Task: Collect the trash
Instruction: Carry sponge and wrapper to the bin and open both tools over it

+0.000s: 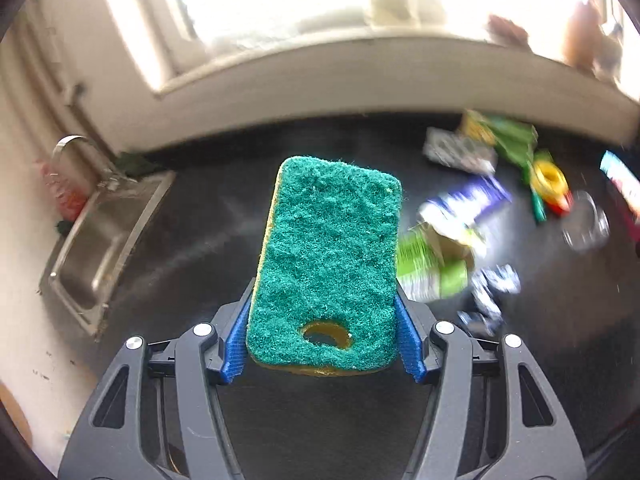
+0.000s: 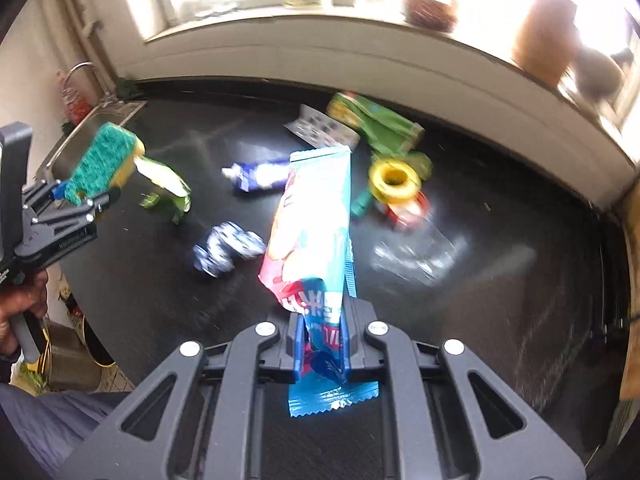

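My left gripper (image 1: 322, 338) is shut on a green and yellow sponge (image 1: 330, 256) with a round hole near its lower end, held above the black counter (image 1: 200, 248). From the right wrist view the same sponge (image 2: 106, 158) and left gripper (image 2: 86, 200) show at the far left, in a person's hand (image 2: 20, 300). My right gripper (image 2: 322, 354) is shut on a light blue snack wrapper (image 2: 316, 224) that stands up between the pads. Loose trash lies on the counter beyond: a crumpled blue wrapper (image 2: 226, 248), a blue and white tube (image 2: 260, 176), a green carton (image 2: 376, 124).
A steel sink (image 1: 104, 232) with a tap (image 1: 76, 148) is set into the counter's left end. A yellow tape roll (image 2: 394, 180), a clear plastic piece (image 2: 420, 256), a blister pack (image 2: 320, 128) and a torn green packet (image 2: 166, 184) lie about. A windowsill (image 2: 360, 32) with baskets runs behind.
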A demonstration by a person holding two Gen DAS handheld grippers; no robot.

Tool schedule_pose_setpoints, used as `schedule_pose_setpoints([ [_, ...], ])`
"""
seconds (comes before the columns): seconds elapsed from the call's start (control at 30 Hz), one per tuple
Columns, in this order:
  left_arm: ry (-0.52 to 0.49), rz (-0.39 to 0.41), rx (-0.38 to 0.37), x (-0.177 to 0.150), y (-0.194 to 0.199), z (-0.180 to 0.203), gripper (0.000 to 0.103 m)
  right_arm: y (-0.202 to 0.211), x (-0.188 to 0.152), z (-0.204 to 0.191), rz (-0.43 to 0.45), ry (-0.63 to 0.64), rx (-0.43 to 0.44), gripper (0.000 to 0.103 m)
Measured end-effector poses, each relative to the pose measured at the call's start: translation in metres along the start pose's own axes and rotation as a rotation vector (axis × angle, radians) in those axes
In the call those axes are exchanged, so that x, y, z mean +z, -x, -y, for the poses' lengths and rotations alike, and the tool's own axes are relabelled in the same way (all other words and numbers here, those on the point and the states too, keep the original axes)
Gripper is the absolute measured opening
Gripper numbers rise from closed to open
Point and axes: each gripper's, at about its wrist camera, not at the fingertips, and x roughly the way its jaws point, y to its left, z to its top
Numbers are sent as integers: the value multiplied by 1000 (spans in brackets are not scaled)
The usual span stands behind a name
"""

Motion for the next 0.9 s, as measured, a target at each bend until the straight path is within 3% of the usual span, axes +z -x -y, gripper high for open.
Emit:
schedule_pose_setpoints([
  [0.2, 90, -32, 17, 2, 4, -48, 60, -12, 40, -63, -3, 142, 99, 14],
  [0.43, 258, -72, 74, -43, 23, -114, 60, -45, 76, -165, -53, 349, 243, 14],
  [0.67, 570, -167, 174, -143, 34, -198, 60, -77, 76, -309, -143, 613, 437, 14],
  [0.9, 870, -263, 270, -268, 32, -253, 60, -100, 31, -466, -295, 861, 661, 14],
])
